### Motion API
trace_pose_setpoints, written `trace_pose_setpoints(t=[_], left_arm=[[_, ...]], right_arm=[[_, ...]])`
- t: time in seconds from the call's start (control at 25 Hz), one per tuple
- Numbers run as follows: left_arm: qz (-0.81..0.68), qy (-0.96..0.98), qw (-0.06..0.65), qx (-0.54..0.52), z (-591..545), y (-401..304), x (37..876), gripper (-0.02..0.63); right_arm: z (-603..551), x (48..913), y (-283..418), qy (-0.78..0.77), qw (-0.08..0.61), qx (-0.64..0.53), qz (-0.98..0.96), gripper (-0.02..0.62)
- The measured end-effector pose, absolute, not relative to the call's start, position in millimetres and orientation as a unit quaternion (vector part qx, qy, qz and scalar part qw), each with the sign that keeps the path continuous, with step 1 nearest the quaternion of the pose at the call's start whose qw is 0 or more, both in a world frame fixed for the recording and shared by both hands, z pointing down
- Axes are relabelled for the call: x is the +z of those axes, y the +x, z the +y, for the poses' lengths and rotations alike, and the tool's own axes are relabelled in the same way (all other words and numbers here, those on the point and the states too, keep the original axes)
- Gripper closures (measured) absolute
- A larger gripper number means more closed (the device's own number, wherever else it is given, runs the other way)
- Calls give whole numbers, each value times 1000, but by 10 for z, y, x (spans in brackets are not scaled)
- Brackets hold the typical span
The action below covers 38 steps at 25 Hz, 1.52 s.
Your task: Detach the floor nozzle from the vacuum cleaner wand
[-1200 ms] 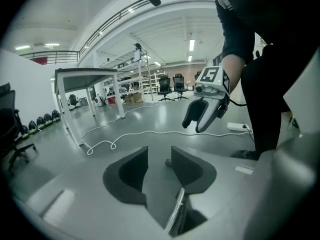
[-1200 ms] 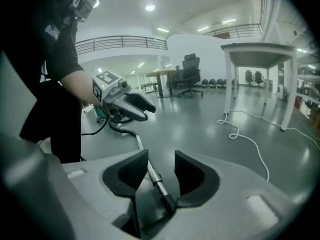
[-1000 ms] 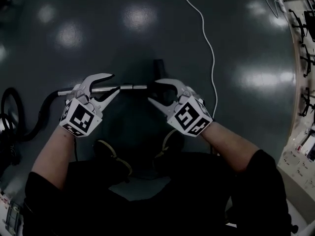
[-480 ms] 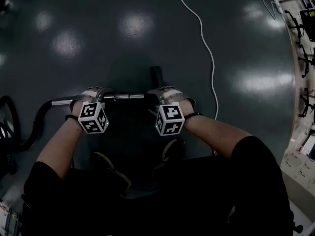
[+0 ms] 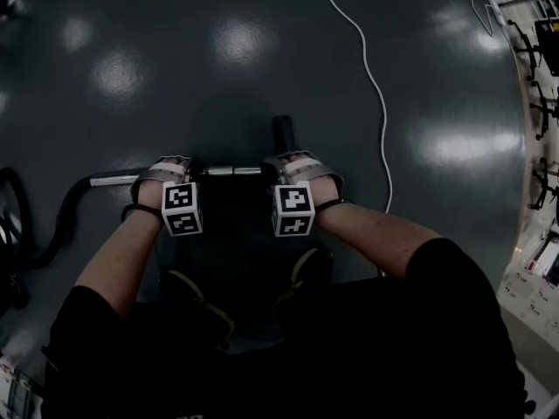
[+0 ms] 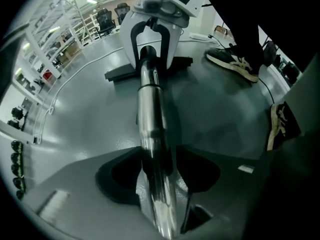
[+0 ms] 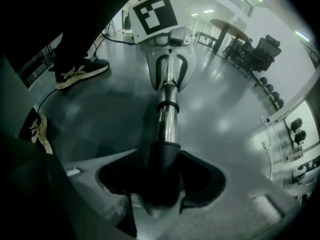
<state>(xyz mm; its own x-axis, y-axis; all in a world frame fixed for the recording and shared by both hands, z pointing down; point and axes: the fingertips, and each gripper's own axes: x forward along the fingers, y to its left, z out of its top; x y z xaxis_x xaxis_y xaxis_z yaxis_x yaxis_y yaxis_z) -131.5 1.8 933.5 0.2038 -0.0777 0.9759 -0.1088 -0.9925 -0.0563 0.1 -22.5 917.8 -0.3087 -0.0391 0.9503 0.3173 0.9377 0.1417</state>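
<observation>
A shiny metal vacuum wand (image 5: 231, 170) lies flat on the dark floor. Its black floor nozzle (image 5: 281, 133) is at the wand's right end, and a black hose (image 5: 70, 212) leads off the left end. My left gripper (image 5: 166, 171) points steeply down and straddles the bare metal wand (image 6: 150, 114), open, jaws apart on either side. My right gripper (image 5: 293, 166) also points down, open, astride the black collar (image 7: 162, 174) where the wand (image 7: 169, 119) enters the nozzle. The flat nozzle head (image 6: 120, 73) shows behind the right gripper (image 6: 152, 36) in the left gripper view. The right gripper view shows the left gripper (image 7: 167, 66).
A white cable (image 5: 371, 85) runs over the floor beyond the nozzle. The person's shoes (image 5: 196, 291) stand just behind the wand. Shelving with gear (image 5: 537, 85) lines the right edge. A black hose coil (image 5: 10, 225) lies at the far left.
Both grippers have come down from above the wand and tipped to point at the floor. They now straddle the wand, with jaws wider than before.
</observation>
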Motion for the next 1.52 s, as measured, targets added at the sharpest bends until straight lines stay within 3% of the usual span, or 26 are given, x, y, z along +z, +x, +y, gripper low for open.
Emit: trace_pose_setpoints(t=[0.12, 0.24, 0.44, 0.6, 1.2, 1.32, 1.52], left_arm=[[-78, 772, 34, 630, -16, -1338, 9381, 434], [-77, 767, 44, 636, -3, -1344, 9322, 436], [-78, 764, 50, 638, -16, -1433, 9123, 436], [-95, 759, 54, 642, -113, -1468, 9017, 436], [-84, 768, 60, 632, -100, -1452, 8960, 436], [-80, 771, 64, 628, -113, -1444, 8956, 434], [-79, 775, 78, 622, -144, -1434, 8899, 436]], right_arm=[[-291, 9227, -3, -75, 590, -171, -786, 368], [-301, 9159, -5, -65, 585, -174, -790, 405], [-332, 8858, -137, -51, 558, -193, -806, 414], [-476, 8779, -151, -44, 578, -215, -786, 420], [-256, 8607, -140, -220, 594, 168, -755, 430], [-272, 8599, -178, -192, 593, 102, -775, 432], [-450, 8682, -112, -93, 632, -104, -762, 439]])
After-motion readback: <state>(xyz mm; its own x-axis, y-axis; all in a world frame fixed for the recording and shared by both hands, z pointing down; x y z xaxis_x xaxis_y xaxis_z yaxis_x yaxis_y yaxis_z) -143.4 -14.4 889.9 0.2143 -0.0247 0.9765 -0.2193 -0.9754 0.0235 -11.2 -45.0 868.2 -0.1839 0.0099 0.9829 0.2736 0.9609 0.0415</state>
